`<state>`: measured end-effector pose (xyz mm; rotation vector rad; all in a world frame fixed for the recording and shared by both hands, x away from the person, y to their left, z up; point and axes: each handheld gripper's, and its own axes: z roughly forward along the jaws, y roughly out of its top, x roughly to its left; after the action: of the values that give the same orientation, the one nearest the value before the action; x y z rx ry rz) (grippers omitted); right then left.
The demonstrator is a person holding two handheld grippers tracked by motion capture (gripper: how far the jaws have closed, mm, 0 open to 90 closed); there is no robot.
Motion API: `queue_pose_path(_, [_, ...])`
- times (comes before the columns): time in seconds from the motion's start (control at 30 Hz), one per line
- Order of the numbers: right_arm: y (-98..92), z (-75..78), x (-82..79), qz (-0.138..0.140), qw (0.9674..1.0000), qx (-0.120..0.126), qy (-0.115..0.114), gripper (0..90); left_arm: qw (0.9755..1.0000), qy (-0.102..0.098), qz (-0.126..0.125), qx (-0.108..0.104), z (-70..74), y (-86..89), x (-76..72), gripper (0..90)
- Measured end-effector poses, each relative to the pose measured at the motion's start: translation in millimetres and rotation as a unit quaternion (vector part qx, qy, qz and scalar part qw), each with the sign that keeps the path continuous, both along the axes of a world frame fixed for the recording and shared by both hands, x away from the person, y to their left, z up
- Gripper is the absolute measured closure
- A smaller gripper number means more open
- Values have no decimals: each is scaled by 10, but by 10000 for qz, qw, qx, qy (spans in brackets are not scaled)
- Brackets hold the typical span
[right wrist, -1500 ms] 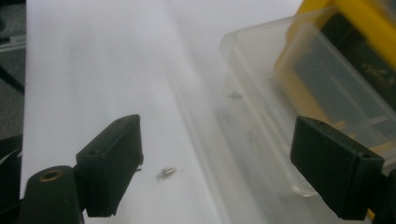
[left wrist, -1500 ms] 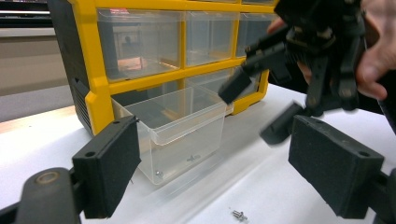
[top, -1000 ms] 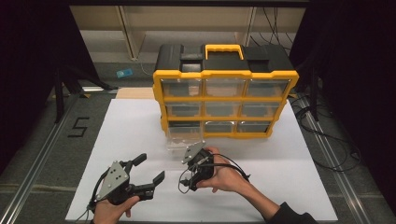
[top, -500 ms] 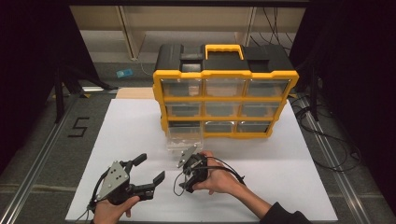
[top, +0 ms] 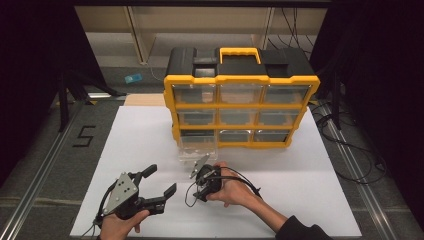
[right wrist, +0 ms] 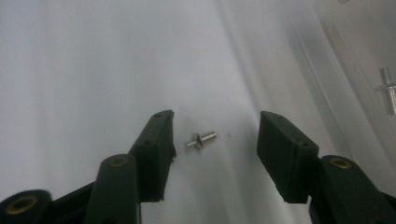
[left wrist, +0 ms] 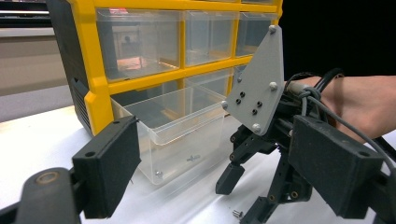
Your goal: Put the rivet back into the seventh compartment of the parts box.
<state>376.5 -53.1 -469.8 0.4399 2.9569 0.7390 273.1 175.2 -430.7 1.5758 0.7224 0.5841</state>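
Note:
A small metal pin (right wrist: 201, 139) lies on the white table, between the jaws of my open right gripper (right wrist: 215, 140), untouched. In the high view the right gripper (top: 197, 191) tips downward just in front of a clear plastic drawer (top: 197, 150) that stands pulled out of the yellow-and-black organizer (top: 240, 107). The left gripper view shows the pin (left wrist: 237, 213) under the right gripper (left wrist: 247, 196), beside the drawer (left wrist: 173, 126). My left gripper (top: 161, 179) is open and empty, low at the front left (left wrist: 219, 163).
Inside the clear drawer lies another metal part (right wrist: 386, 91). The organizer's other clear drawers (top: 242, 117) are pushed in. White table (top: 310, 180) extends right of my hands. Cables (top: 350, 150) trail off the table's right side.
My right gripper has edged slightly left and toward me, staying tipped down at the table. The left gripper has stayed put.

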Motion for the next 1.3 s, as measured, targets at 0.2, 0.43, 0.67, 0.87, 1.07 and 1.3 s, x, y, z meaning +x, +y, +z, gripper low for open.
queue_pose_path(0.2, [10,-15,1,21,10000,-25,-13,571,10000,11,2,-14,0,-2,-2,163])
queue_pose_path(0.43, [15,-9,-5,12,10000,-39,15,660,10000,10,2,-12,0,-2,-2,163])
queue_pose_path(0.67, [16,-5,0,9,10000,-49,56,763,10000,12,5,-6,-1,-4,-3,163])
queue_pose_path(0.87, [25,-5,-9,87,9999,-80,25,828,10000,11,3,-3,-1,-4,-3,163])
queue_pose_path(1.07, [25,17,-17,91,9999,-81,23,832,10000,12,5,-21,0,-3,-2,163])
queue_pose_path(1.3, [0,181,-11,77,9997,155,-154,832,10000,10,2,-3,0,-3,-3,163])
